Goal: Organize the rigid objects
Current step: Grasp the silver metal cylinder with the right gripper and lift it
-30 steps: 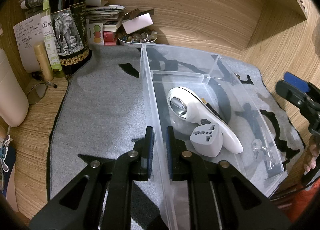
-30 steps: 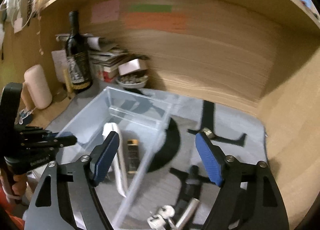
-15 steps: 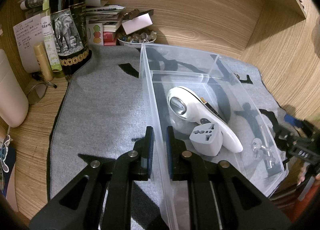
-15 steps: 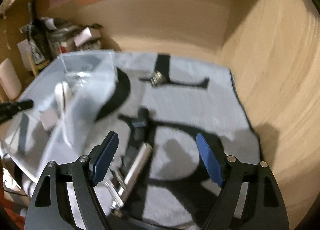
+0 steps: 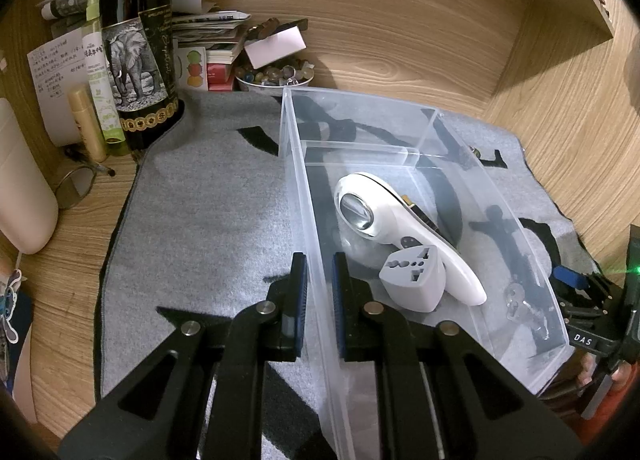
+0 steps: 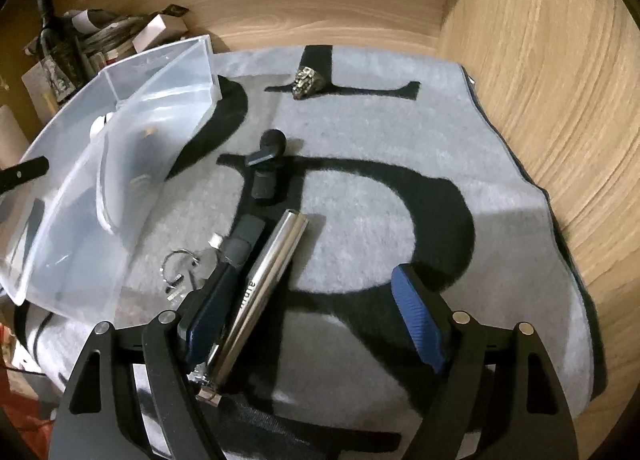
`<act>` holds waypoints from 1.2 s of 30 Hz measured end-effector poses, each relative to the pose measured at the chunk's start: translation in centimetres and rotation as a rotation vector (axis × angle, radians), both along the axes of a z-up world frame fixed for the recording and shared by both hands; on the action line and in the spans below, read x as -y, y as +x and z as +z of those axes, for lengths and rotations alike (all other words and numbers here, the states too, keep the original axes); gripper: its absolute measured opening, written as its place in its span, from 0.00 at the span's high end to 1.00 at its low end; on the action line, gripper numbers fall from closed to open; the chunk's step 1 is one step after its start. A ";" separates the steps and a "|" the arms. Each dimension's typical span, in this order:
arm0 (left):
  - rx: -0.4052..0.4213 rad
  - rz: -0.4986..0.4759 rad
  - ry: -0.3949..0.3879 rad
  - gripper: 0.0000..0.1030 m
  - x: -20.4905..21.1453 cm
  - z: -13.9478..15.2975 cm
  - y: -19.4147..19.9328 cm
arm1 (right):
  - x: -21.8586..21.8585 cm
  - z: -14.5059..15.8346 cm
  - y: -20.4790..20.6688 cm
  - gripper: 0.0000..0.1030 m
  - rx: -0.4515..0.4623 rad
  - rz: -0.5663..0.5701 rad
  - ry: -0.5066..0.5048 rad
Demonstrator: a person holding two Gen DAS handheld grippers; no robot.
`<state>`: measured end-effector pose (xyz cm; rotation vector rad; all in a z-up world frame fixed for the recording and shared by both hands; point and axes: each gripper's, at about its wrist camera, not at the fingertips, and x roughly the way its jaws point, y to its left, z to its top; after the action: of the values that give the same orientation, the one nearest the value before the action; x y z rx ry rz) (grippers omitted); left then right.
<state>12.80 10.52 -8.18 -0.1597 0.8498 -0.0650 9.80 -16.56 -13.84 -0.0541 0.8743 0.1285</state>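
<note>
My left gripper (image 5: 319, 300) is shut on the left wall of a clear plastic bin (image 5: 298, 164). Inside the bin lie a white handheld magnifier (image 5: 376, 220) and a grey travel adapter (image 5: 414, 280). My right gripper (image 6: 312, 316) hangs low over the grey mat (image 6: 360, 220), to the right of the bin (image 6: 160, 100). Its jaws are closing. A silver metal cylinder (image 6: 272, 280) lies between them, close to the left finger (image 6: 208, 316), and the right pad stands well clear of it. A key ring (image 6: 180, 268) and a small black stick (image 6: 244, 236) lie just left of the cylinder.
Farther back on the mat lie a black clip-like piece (image 6: 266, 164) and a knobbly metallic lump (image 6: 306, 82). A wine bottle (image 5: 136, 48), tubes, stacked books and a bowl of stones (image 5: 276, 74) crowd the back left. A wooden wall (image 6: 560, 100) closes the right side.
My right gripper has come down and swung from above the bin to just over the mat, with the silver cylinder now between its fingers. The left gripper and the bin have not moved.
</note>
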 end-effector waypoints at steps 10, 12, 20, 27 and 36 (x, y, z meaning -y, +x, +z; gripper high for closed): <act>0.001 0.000 0.001 0.89 0.0 0.0 0.0 | 1.4 0.0 -0.6 0.72 0.004 -0.036 -0.029; 0.000 -0.001 0.001 0.89 0.0 0.0 0.0 | 1.9 0.1 -0.4 0.86 0.005 -0.068 -0.009; 0.000 0.000 0.000 0.89 0.0 0.0 0.0 | 2.2 0.7 0.1 0.86 0.024 -0.097 0.026; 0.001 0.000 0.002 0.89 -0.1 0.0 0.0 | 1.4 3.9 0.1 0.86 0.117 -0.061 0.050; 0.001 -0.001 0.000 0.89 -0.1 0.0 0.0 | -1.0 8.0 0.7 0.86 0.241 0.022 0.068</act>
<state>12.77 10.59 -8.21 -0.1593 0.8493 -0.0657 10.52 -15.55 -5.82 -0.0151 0.6287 0.1682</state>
